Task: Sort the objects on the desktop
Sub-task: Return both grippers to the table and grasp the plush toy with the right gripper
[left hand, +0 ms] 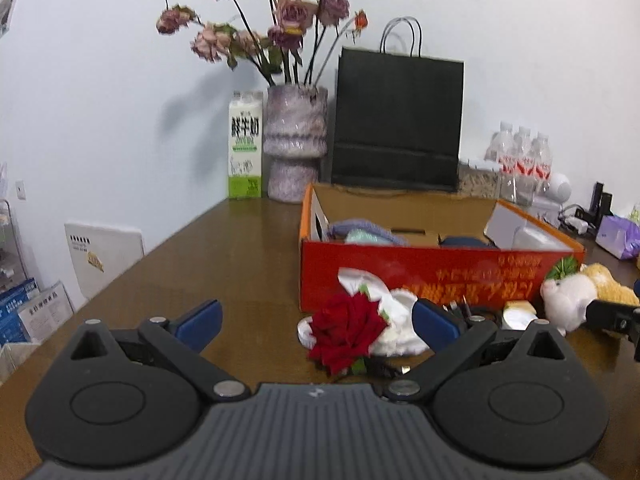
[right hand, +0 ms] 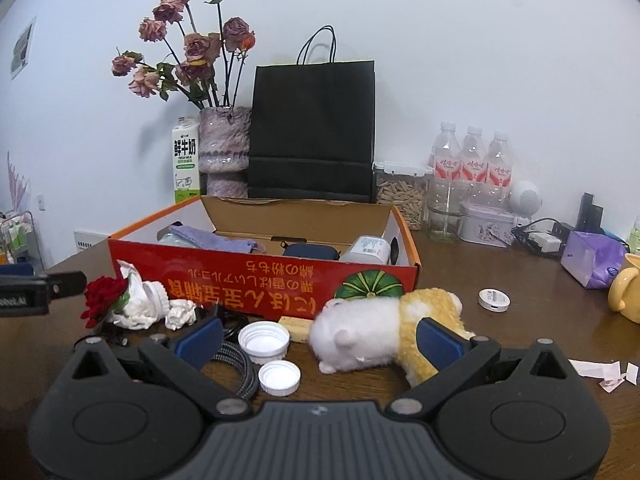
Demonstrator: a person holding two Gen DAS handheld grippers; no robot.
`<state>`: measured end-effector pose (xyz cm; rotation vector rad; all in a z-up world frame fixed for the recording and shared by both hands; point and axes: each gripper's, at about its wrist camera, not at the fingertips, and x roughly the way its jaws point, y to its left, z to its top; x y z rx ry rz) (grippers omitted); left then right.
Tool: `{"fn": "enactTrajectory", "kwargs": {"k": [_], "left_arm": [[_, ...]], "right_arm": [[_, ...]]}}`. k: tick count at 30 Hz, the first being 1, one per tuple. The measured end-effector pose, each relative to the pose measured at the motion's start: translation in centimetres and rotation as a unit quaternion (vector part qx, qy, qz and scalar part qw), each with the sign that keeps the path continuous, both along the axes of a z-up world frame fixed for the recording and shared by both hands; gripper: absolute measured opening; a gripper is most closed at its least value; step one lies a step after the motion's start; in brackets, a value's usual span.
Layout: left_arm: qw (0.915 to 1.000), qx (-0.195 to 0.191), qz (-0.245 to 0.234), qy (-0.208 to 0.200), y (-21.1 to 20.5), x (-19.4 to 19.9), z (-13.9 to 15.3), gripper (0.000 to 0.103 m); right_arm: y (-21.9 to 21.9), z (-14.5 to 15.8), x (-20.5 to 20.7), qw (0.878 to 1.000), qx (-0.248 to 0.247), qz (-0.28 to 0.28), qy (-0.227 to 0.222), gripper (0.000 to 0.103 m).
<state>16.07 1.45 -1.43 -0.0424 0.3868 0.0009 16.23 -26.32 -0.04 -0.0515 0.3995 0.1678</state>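
One red cardboard box [right hand: 264, 280], one red rose [right hand: 105, 294], one plush toy [right hand: 384, 330], two white bottle caps [right hand: 264, 340], three water bottles [right hand: 472, 158], one black paper bag [right hand: 312, 132], one milk carton [right hand: 186, 160], one vase [right hand: 224, 148] of dried flowers, one yellow mug [right hand: 626, 292], one purple tissue pack [right hand: 592, 260]
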Motion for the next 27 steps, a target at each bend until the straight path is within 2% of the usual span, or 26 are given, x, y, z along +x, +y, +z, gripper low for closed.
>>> {"fn": "enactTrajectory", "kwargs": {"k": [7,15,22,27], "left_arm": [[0.9999,0.005,-0.012,-0.006,-0.6,-0.7,-0.1,0.103],[0.9997,0.008,-0.018,0.013,-1.0,-0.1,-0.4,0.103],[0.9996,0.007,-0.008,0.027,-0.9,0.4,-0.5,0.103],[0.9989,0.007,-0.01,0.045,-0.8,1.7,0.0,0.103]], "right_arm": [[-0.5,-0.7,-0.5,1.0,-0.013,-0.001,0.016,0.103],[-0.4,-1.3,0.0,0.999,-0.018,-0.003,0.032,0.103],[-0.7,-1.1,0.2,0.999,-0.021,-0.011,0.026,0.103],[-1.7,-0.8,1.1,0.999,-0.044,-0.023,0.019,0.103]]}}
